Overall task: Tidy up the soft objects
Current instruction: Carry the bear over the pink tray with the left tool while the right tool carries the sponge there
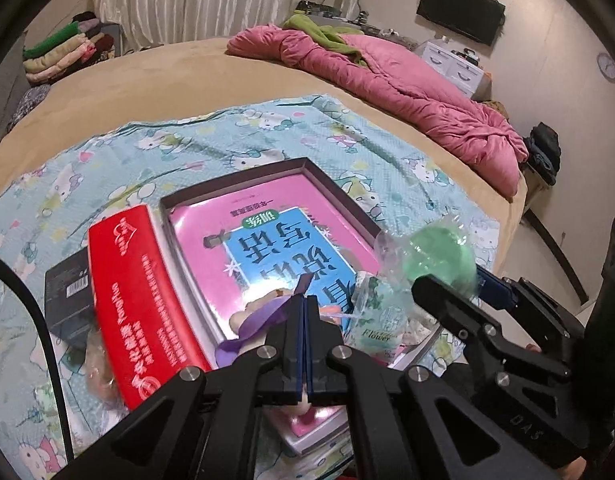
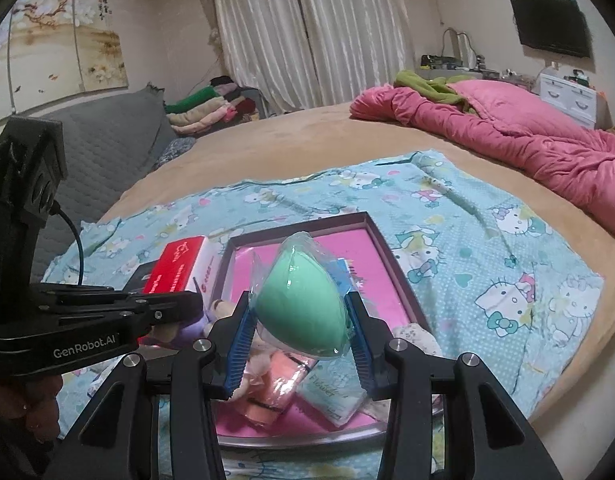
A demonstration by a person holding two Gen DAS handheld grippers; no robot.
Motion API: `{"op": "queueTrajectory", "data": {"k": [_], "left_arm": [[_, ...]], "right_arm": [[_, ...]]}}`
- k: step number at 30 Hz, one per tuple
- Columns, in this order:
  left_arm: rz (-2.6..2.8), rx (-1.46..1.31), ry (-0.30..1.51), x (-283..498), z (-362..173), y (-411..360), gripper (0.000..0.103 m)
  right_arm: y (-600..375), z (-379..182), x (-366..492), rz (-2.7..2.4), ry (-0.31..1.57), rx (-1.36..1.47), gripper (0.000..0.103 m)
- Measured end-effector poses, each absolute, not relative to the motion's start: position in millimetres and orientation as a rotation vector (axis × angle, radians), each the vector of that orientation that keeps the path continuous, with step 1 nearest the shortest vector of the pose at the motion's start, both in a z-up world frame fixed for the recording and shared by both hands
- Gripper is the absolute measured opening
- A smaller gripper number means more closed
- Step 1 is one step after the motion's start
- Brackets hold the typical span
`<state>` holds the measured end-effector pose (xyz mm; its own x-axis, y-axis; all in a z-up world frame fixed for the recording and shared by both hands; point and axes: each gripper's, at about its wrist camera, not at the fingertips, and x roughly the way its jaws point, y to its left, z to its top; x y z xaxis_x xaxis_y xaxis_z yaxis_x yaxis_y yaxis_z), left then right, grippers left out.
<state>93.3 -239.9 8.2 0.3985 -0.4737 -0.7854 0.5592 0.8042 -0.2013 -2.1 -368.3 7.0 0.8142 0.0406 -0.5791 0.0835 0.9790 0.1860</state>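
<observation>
Careful: your right gripper pinches a green sponge by its slippery wrapper above the box, your left gripper clamps a purple ribbon there, and either could slip.

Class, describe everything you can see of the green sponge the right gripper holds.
The green sponge is egg-shaped, mint green, matte and soft-looking, sealed in a clear, crinkled plastic wrapper that flares past its pointed top. It sits tilted, tip away from the camera, clamped between the right gripper's blue ribbed pads, lifted above the open box on the bed.
</observation>
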Motion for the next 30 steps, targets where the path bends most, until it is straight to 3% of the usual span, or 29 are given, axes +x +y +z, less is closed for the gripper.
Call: {"op": "queueTrajectory", "data": {"k": [30], "left_arm": [[-0.66,0.144,1.051,101,-37,-267,0.0]], "right_arm": [[-387,-25,11,-0.077,0.717,0.271,0.046]]}}
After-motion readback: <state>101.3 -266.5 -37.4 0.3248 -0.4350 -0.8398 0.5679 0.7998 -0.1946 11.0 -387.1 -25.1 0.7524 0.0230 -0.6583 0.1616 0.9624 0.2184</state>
